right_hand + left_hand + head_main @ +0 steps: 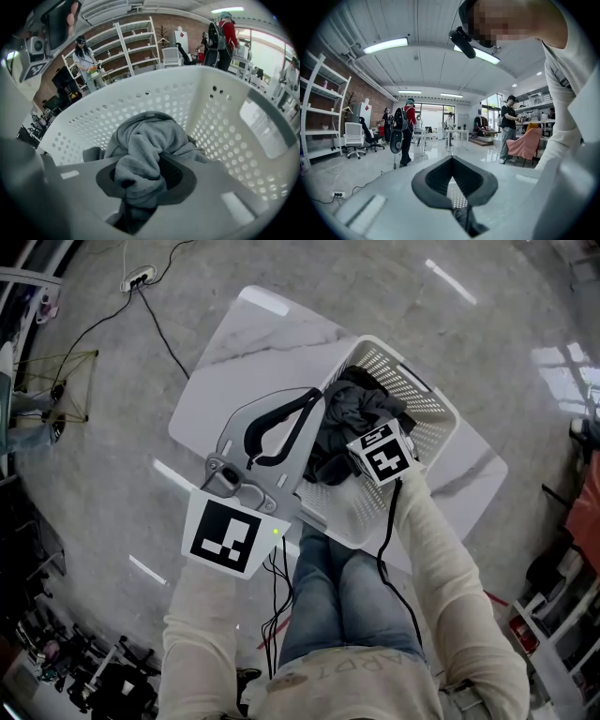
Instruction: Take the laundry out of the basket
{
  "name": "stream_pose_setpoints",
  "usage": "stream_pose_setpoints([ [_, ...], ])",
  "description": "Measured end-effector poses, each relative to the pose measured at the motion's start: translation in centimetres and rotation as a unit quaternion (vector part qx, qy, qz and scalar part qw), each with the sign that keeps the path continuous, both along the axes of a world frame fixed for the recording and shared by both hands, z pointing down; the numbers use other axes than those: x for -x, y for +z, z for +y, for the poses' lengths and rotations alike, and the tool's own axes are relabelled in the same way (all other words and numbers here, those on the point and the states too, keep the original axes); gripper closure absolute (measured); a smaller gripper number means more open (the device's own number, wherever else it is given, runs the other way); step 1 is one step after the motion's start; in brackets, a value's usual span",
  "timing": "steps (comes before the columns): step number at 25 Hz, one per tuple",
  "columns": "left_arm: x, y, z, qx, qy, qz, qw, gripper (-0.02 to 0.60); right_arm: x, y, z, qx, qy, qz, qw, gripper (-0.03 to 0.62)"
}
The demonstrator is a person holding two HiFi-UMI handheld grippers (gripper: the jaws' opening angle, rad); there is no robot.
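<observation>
A white laundry basket [436, 418] sits toward the three o'clock end of a pale table [244, 362], where the right gripper [143, 180] reaches inside, jaws clamped on a bunched grey garment [145, 145], while the left gripper [316, 397] hovers at the basket's nine o'clock, tips together, empty.

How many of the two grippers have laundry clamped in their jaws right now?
1. The right gripper, inside the white basket, is shut on a grey garment. The left gripper is shut on nothing, beside the basket.
</observation>
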State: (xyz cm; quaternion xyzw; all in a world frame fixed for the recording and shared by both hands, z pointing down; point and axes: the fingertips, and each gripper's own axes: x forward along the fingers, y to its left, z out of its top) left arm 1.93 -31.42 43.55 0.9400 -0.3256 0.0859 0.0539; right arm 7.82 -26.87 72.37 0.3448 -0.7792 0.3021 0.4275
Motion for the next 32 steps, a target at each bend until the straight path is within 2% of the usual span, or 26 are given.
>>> stream_pose_setpoints([
  [7, 0.0, -4.2, 1.4, -0.022, -0.009, 0.009, 0.9997, 0.580, -0.6, -8.7, -0.4, -0.077, 0.028, -0.047, 0.996, 0.459],
  [14, -0.7, -11.0, 4.7, -0.047, -0.012, 0.021, 0.9986, 0.581, -1.1, -21.0, 2.0, -0.161, 0.059, -0.102, 0.980, 0.459],
  [21, 0.8, -17.6, 8.0, -0.071, -0.028, 0.026, 0.9968, 0.580, -1.2, -33.7, 5.7, -0.262, 0.093, -0.145, 0.950, 0.459],
  [25, 0.8, -21.3, 10.4, -0.089, -0.029, 0.039, 0.9948, 0.580, -2.5, -40.4, 8.1, -0.319, 0.115, -0.164, 0.927, 0.459],
  [32, 1.9, -25.3, 14.2, -0.116, -0.014, 0.053, 0.9917, 0.581, -2.5, -47.9, 11.7, -0.392, 0.141, -0.176, 0.892, 0.457],
])
